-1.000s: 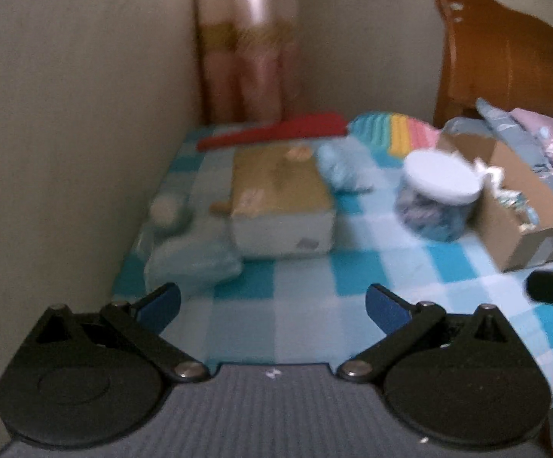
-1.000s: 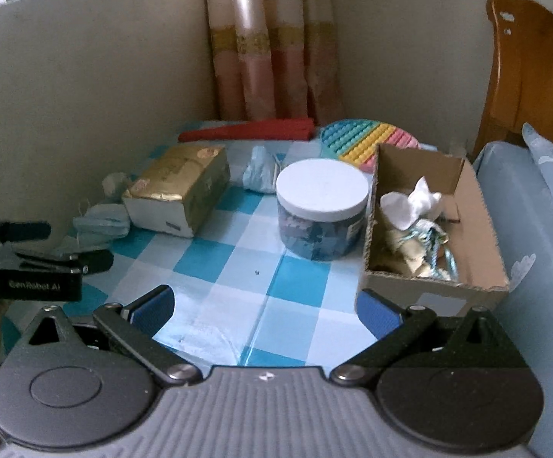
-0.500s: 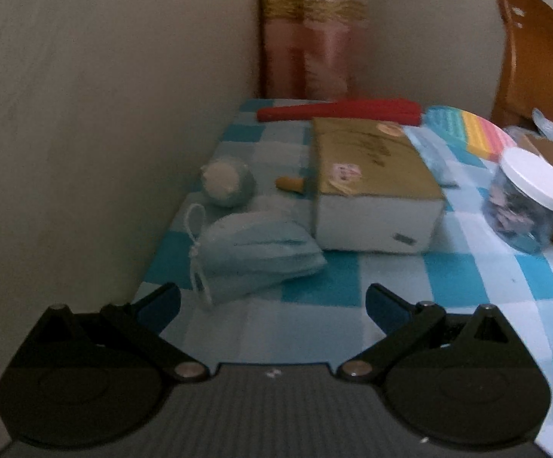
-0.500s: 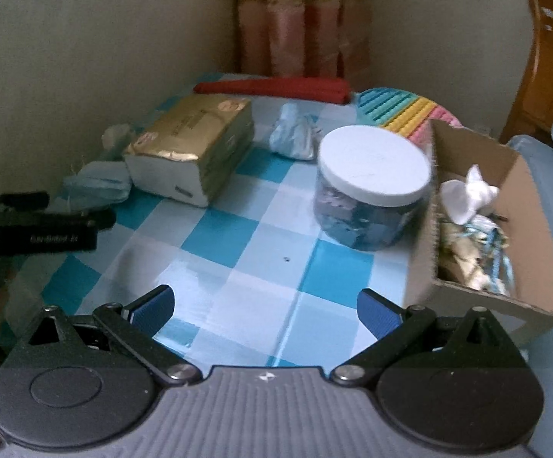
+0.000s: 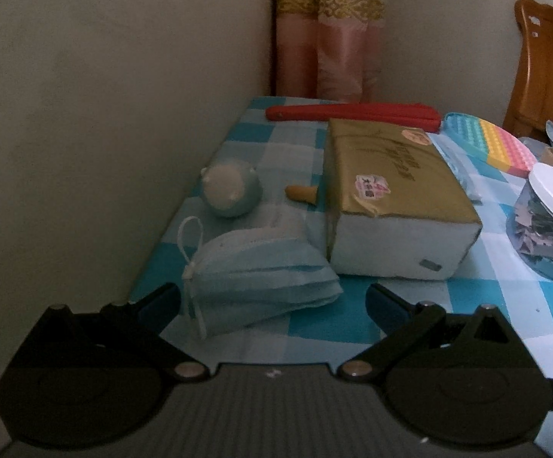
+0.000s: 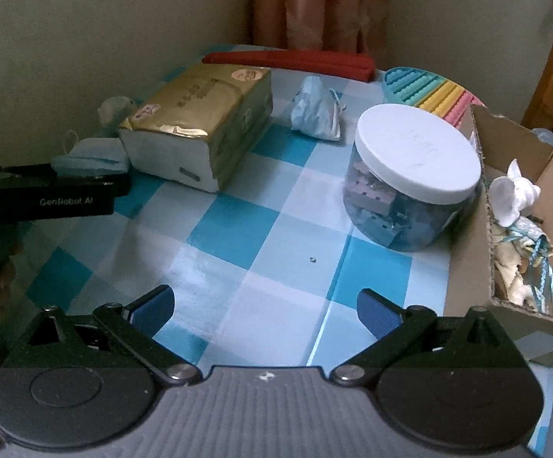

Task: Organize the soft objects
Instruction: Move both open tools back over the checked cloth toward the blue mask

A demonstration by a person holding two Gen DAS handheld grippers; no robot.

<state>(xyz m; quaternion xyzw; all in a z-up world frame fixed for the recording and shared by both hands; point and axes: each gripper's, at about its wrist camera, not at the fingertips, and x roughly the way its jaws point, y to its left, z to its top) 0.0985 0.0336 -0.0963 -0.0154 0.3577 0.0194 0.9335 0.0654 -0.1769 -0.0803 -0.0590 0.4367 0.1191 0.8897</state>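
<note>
A folded pale blue face mask (image 5: 261, 274) lies on the checked tablecloth just ahead of my left gripper (image 5: 272, 301), which is open with the mask's near edge between its fingertips. Behind the mask sit a small round grey-blue soft toy (image 5: 230, 191) and a gold tissue pack (image 5: 391, 187). In the right wrist view my right gripper (image 6: 265, 311) is open over bare cloth. A crumpled blue mask (image 6: 316, 110) lies past the tissue pack (image 6: 204, 126). The cardboard box (image 6: 467, 267) at the right holds a white soft toy (image 6: 513, 194) and other soft items.
A clear jar with a white lid (image 6: 414, 175) stands mid-table. A red pouch (image 6: 291, 59) and a rainbow pop-it mat (image 6: 429, 89) lie at the back. The wall (image 5: 104, 114) borders the table's left side. A wooden headboard (image 5: 544, 68) rises at the right.
My left gripper has swung left and closed in on the folded mask, which now fills the space between its fingers. The right gripper has moved forward over the table.
</note>
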